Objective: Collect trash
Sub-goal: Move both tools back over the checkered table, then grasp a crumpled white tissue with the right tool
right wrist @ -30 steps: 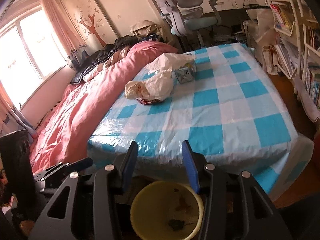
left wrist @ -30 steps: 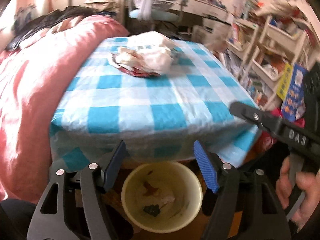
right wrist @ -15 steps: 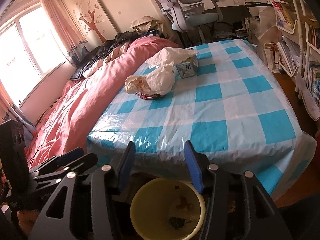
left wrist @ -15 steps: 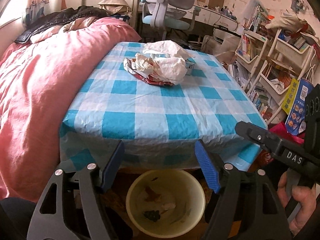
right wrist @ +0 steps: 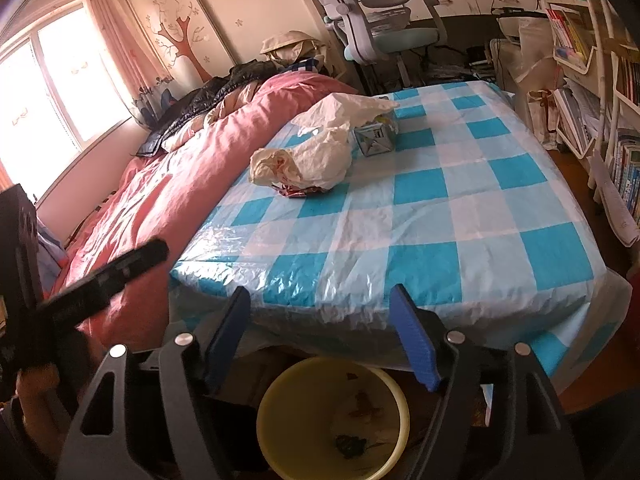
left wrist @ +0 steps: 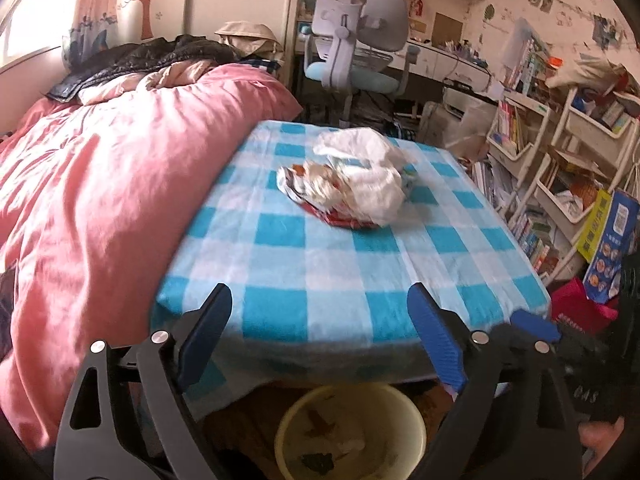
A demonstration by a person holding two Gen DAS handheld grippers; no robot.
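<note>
Crumpled white paper and wrappers [left wrist: 352, 184] [right wrist: 312, 156] lie in a heap on the far part of the blue-checked tablecloth [left wrist: 320, 264] [right wrist: 440, 216], with a small carton [right wrist: 374, 138] beside them. A yellow bin [left wrist: 352, 432] [right wrist: 332, 416] with some scraps inside stands on the floor below the table's near edge. My left gripper [left wrist: 320, 328] hangs over the table edge, jaws opening, nothing between them. My right gripper [right wrist: 320, 332] is above the bin at the same edge, jaws opening and empty. Each gripper shows at the side of the other's view.
A bed with a pink quilt [left wrist: 100, 200] runs along the table's left side. Shelves full of books [left wrist: 560, 184] stand to the right. A grey desk chair [left wrist: 356, 52] and a desk are behind the table.
Both grippers' jaws have spread wider. The left gripper has risen and tipped up, so the table fills more of its view and the bin has slid to the bottom edge.
</note>
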